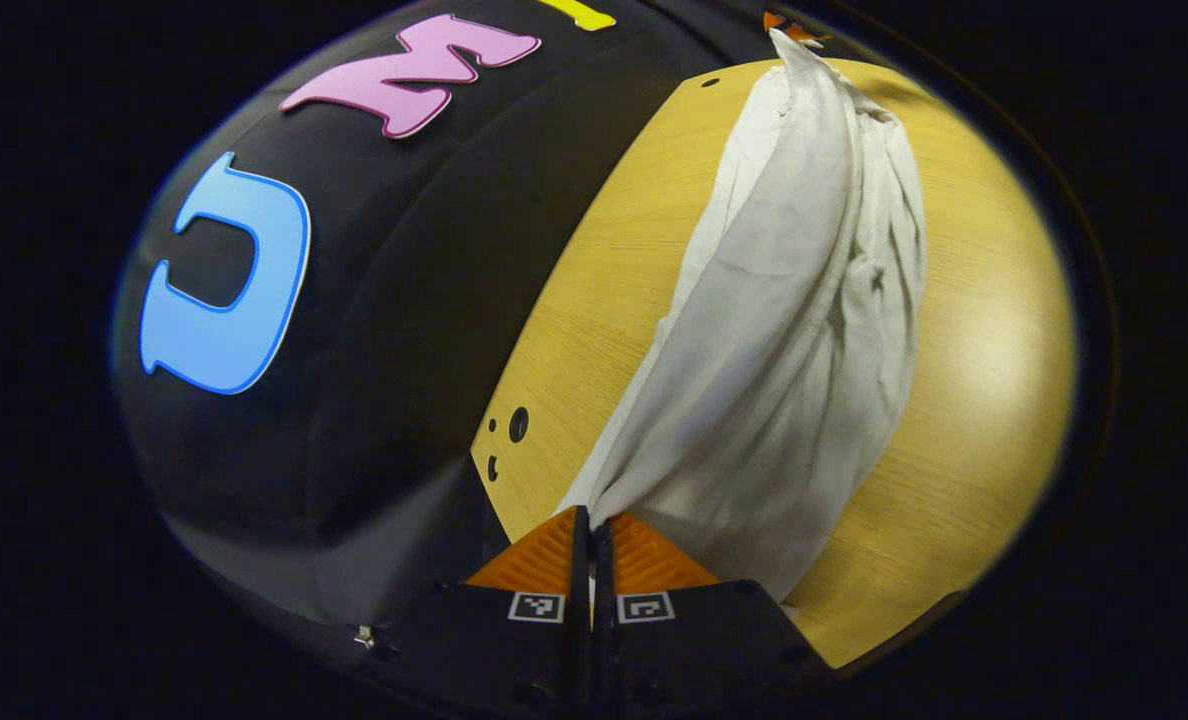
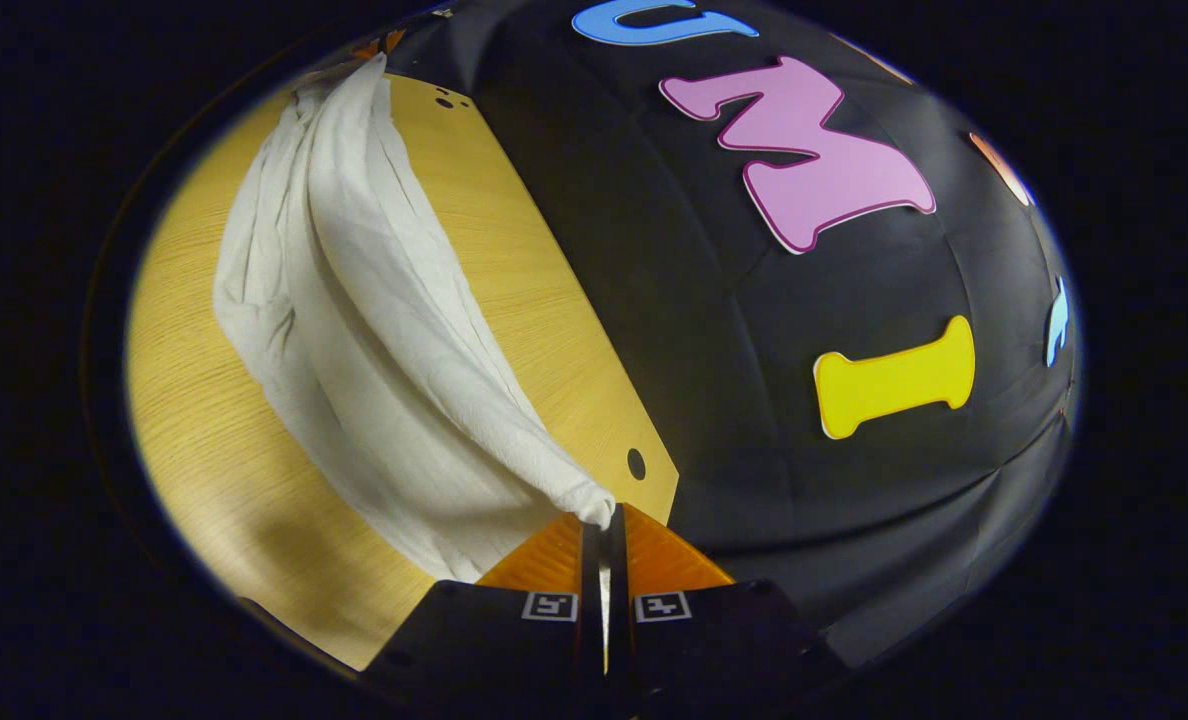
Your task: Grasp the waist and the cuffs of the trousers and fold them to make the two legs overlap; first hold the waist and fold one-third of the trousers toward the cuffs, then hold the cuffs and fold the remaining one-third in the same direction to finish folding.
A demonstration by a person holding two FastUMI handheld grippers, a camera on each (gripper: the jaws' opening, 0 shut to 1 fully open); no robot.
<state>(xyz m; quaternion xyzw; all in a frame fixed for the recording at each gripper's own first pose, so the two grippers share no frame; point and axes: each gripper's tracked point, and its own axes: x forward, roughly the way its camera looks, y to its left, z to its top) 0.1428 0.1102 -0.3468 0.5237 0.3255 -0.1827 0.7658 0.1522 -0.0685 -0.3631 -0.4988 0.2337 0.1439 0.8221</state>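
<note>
White trousers [image 1: 794, 340] hang stretched above a wooden desk [image 1: 974, 400], one end pinched between the pressed-together fingers of the left hand-held gripper [image 1: 591, 525]. In the right gripper view, the right hand-held gripper [image 2: 604, 520] likewise clamps the fabric's other end, the cloth sagging toward the desk between them.

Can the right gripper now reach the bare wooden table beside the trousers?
Probably not yet: the right gripper is shut on the white trousers, lifted and stretched to the left gripper; the table lies below.
</note>
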